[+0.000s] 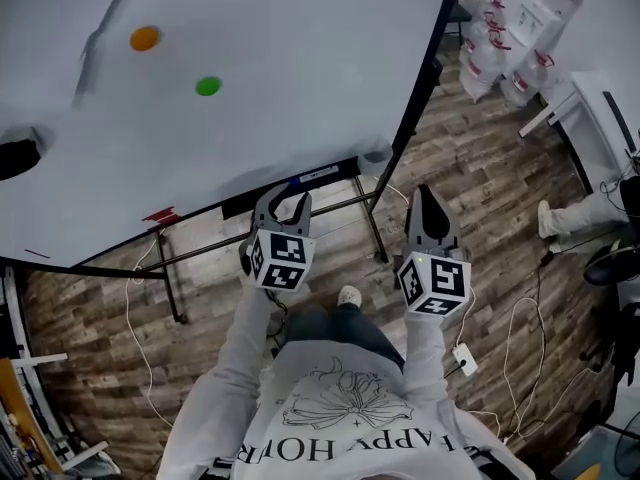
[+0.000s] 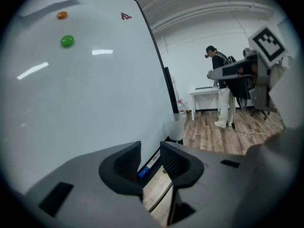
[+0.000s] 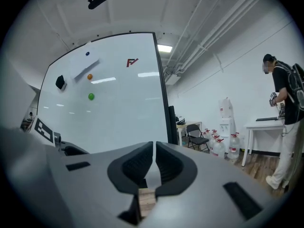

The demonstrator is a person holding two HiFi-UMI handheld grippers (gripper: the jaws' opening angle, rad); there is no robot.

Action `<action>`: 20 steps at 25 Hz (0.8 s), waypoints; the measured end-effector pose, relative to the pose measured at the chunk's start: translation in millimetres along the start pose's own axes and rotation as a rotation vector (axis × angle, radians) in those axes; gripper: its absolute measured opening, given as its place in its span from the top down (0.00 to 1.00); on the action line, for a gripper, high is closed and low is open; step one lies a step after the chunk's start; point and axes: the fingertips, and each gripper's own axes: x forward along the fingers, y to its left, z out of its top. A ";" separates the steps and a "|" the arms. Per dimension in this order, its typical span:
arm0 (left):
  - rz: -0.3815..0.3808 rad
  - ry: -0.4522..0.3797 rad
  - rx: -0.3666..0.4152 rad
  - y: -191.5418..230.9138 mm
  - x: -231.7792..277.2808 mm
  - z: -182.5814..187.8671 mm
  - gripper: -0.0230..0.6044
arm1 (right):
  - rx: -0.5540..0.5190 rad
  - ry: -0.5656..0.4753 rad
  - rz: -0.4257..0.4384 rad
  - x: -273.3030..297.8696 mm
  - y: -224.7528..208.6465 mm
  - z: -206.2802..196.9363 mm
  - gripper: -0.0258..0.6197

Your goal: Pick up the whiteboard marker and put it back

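Aiming our parted, empty left gripper (image 2: 150,148) at the blue-capped white marker (image 2: 148,165) at twelve o'clock, we've yet to grab it; right gripper (image 3: 155,148) closed, empty.

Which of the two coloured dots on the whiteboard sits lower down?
The green dot. It sits lower on the whiteboard, below and slightly right of the orange dot.

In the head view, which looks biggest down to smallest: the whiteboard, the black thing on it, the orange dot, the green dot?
1. whiteboard
2. black thing, partly cut off
3. orange dot and green dot: about alike, not ranked
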 end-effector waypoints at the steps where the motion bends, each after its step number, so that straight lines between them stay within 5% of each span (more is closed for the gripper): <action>1: -0.006 0.030 0.034 -0.7 6.3 -4.8 0.79 | 0.003 0.008 0.004 3.6 -1.3 -3.1 0.95; 8: -0.088 0.157 0.205 -3.3 49.3 -23.8 0.76 | 0.014 0.063 0.000 26.9 -2.9 -23.1 0.95; 20: -0.208 0.294 0.317 -29.7 122.8 -37.8 0.73 | 0.037 0.139 -0.103 41.2 -29.5 -48.9 0.95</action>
